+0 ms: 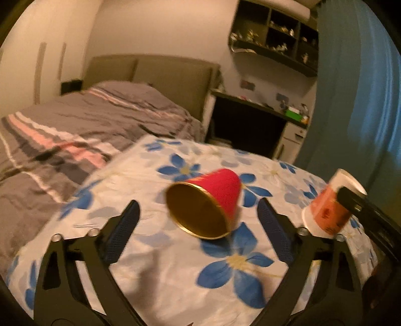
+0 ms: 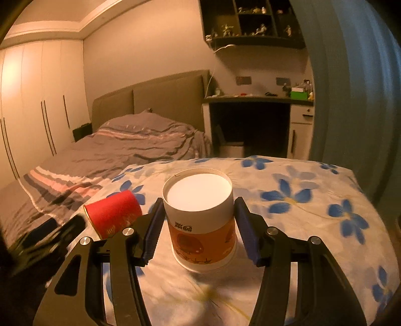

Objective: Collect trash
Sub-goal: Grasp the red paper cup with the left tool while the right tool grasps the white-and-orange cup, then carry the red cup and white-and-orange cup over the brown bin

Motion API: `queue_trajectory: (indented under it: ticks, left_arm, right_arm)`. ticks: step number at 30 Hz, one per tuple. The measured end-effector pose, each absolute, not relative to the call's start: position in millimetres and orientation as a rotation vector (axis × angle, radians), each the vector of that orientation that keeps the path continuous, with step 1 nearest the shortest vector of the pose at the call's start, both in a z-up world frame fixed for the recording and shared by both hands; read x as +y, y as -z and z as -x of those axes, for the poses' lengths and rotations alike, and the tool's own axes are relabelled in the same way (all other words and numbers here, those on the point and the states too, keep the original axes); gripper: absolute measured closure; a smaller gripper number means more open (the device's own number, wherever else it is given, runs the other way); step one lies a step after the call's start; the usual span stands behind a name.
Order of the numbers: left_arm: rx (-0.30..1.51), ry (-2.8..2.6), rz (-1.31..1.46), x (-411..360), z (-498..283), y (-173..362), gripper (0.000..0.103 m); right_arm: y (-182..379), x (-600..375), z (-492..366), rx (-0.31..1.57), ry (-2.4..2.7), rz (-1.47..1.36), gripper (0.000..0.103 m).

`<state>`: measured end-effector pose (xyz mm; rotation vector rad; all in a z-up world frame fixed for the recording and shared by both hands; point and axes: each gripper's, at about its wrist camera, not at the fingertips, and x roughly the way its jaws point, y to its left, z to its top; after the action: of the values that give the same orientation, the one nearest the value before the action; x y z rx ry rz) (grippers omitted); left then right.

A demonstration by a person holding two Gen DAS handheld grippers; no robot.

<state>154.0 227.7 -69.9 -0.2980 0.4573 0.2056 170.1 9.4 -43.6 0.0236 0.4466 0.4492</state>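
Observation:
A red paper cup [image 1: 220,190] with a gold inside lies on its side on the flower-print cloth [image 1: 160,275], its mouth toward me. My left gripper [image 1: 198,201] is open, a finger on each side of the cup with a gap to both. A white and orange paper cup [image 2: 203,225] stands upside down on the cloth. My right gripper [image 2: 199,200] is shut on it, both pads against its sides. In the left wrist view this paper cup [image 1: 325,213] shows at the right with a black finger [image 1: 356,203] on it. The red cup [image 2: 112,213] lies left of the right gripper.
The flower-print cloth [image 2: 313,213] covers a small table that ends close behind both cups. A bed with striped grey bedding [image 1: 75,120] lies to the left. Behind are a dark desk [image 2: 258,99], wall shelves [image 2: 250,22], a blue curtain [image 2: 351,87] at right and a wardrobe [image 2: 37,100].

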Motion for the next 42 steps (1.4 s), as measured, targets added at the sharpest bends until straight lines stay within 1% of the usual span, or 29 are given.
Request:
queue_trajectory:
  ticks: [3,4,6,7,9,12,18,23,34,42]
  left_arm:
    - [0.508,-0.141,0.349,227,-171,76,0.041]
    - [0.521,-0.123,0.368,228,-176,79,0.043]
    - [0.534,-0.092,0.398,229,-182,84,0.058]
    - [0.539,-0.083,0.401,229,-183,85,0.063]
    - [0.546,-0.082,0.397,227,-185,86,0.084]
    - [0.553,-0.064,0.4,223,-186,87,0.102]
    - [0.534,-0.062,0.352,203,-178,77,0.102]
    - [0.509,-0.024,0.308,169,-166,62,0.102]
    - [0.451,0.151,0.212,61,-143,30,0.102]
    - [0.46,0.268,0.147,-12,-142,23,0.102]
  right_arm:
    - [43,-11,-160,0.433,-0.437,-0.031,0.047]
    - [43,-16,-158,0.432,-0.436,-0.034,0.047]
    - [43,-26,-153,0.43,-0.431,-0.035,0.047]
    - [44,-32,-151,0.429,-0.429,-0.037,0.047]
    - [45,-42,-148,0.427,-0.419,-0.042,0.047]
    - [48,-56,-144,0.426,-0.405,-0.052,0.047]
    - [50,-86,-134,0.417,-0.369,-0.065,0.047]
    - [47,-110,-122,0.382,-0.325,-0.056,0.047]
    - [41,-186,-96,0.325,-0.208,-0.104,0.047]
    - [42,-244,-77,0.303,-0.099,-0.128,0.047]
